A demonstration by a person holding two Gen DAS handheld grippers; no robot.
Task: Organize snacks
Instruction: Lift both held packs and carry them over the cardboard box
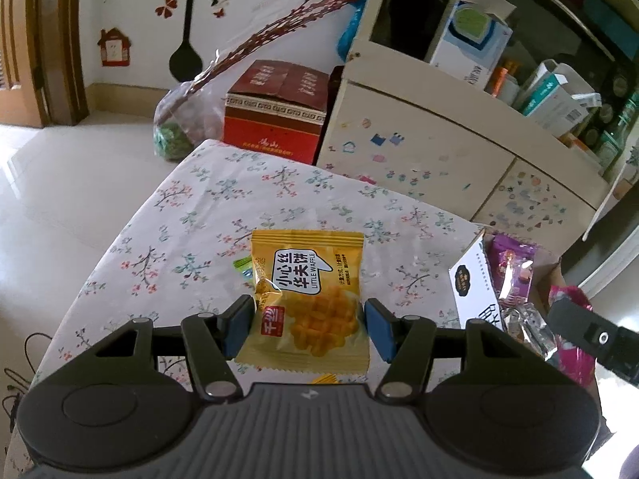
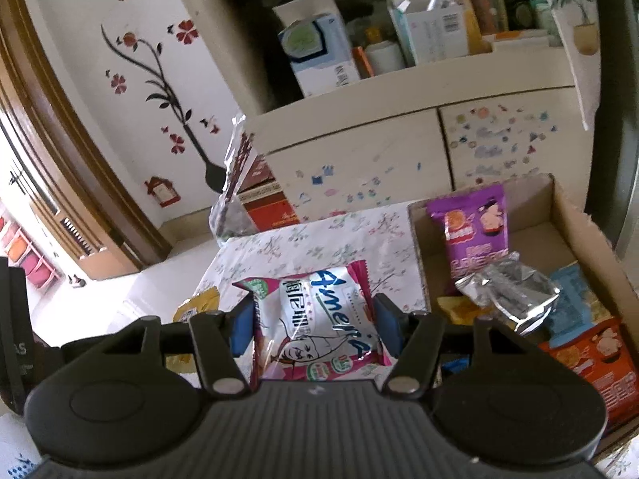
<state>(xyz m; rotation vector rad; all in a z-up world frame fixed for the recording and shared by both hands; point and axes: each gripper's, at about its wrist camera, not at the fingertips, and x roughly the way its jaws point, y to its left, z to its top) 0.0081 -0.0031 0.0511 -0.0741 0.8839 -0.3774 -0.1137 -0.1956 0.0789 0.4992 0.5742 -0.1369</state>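
In the left wrist view a yellow waffle packet sits upright between the blue pads of my left gripper, which is shut on it above the floral tablecloth. In the right wrist view my right gripper is shut on a pink and white snack packet. Just right of it stands an open cardboard box holding a purple packet, a silver packet, an orange packet and others. The same box appears at the right of the left wrist view.
A green packet edge peeks out behind the waffle packet. A cream cabinet with stickers and cluttered shelves stands behind the table. On the floor beyond sit a red carton and a plastic bag of branches. White floor lies to the left.
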